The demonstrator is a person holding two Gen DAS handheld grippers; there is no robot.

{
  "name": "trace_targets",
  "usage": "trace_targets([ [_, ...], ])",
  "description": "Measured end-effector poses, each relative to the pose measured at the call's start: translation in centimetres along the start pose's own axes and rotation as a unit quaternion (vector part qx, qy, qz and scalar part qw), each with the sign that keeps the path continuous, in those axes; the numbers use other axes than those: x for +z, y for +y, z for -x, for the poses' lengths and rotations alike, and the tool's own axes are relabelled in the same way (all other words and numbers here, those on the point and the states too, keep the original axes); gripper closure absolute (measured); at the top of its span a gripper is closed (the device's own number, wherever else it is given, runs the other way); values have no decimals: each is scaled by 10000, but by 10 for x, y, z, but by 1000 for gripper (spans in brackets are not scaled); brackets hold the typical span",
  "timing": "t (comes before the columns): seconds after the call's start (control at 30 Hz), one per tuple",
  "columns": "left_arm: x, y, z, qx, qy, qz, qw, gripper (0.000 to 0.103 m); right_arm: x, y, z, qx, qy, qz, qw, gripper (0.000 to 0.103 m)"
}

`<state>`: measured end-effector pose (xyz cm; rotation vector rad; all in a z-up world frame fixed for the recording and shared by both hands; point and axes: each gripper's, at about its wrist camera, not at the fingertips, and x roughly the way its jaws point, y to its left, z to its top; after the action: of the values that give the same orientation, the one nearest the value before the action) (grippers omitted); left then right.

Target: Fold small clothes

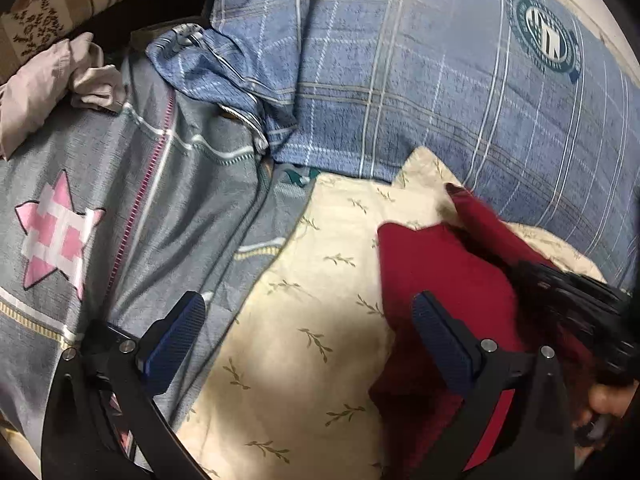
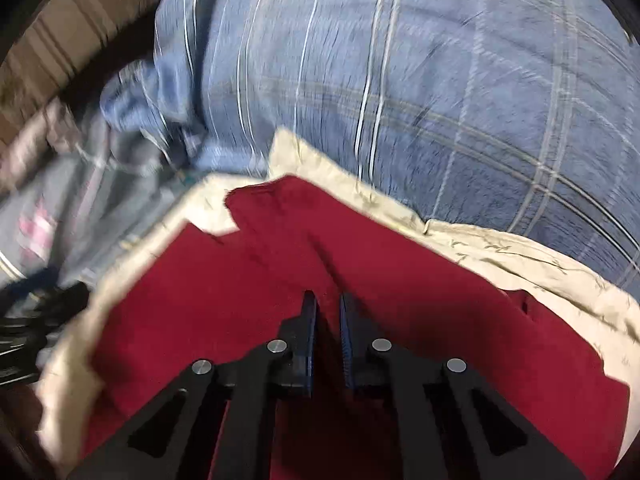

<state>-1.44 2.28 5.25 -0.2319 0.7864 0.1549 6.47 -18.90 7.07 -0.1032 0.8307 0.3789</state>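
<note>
Red cloth (image 2: pixel 280 280) lies on a cream leaf-print sheet (image 1: pixel 312 320), with blue plaid bedding (image 1: pixel 440 80) behind it. The right gripper (image 2: pixel 328 312) sits low over the cloth with its fingers drawn narrow, a ridge of red fabric in the slim gap between them. The left gripper (image 1: pixel 308 320) hovers over the sheet, fingers wide and empty.

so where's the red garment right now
The red garment lies on the cream leaf-print cloth, lower right in the left wrist view, just below the blue plaid bedding.
</note>
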Motion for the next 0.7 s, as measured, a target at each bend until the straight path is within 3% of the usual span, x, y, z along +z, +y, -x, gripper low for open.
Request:
trace_targets([
  [0.07, 3, 7, 6, -50, -119, 176, 9998, 0, -6, 14, 28, 235, -159, 206, 9994, 93],
  [0.17, 5, 18, 11, -70, -290, 520, 9982, 0, -23, 37, 35, 274, -92, 522, 9982, 93],
  [0.23, 5, 19, 9, -70, -276, 565, 9980, 0, -36, 45, 20, 130, 159, 649, 9977, 81],
  [0.3, 3, 14, 8, -66, -226, 460, 9987, 0, -51, 48, 5, -19, 624, 726, 9954, 59],
  [0.33, 2, 11, 8, -88, -223, 407, 9989, 0, -56, 46, 12, 17, 614, 689, 9957, 59],
  [0.4, 1, 4, 11, -180, -254, 250, 9992, 0, -60, 27, 44, -50, 361, 426, 9984, 58],
  [0.53, -1, -9, 10, -314, -232, 62, 9992, 0, -75, -42, 110, -982, -148, -552, 9935, 23],
  [0.63, -4, -20, 6, -314, -145, -161, 9993, 0, -91, -96, 132, -1283, -31, -1300, 9832, 22],
  [0.7, -6, -25, 3, -241, -122, -294, 9992, 0, -100, -110, 138, -1382, 77, -1369, 9809, 23],
])
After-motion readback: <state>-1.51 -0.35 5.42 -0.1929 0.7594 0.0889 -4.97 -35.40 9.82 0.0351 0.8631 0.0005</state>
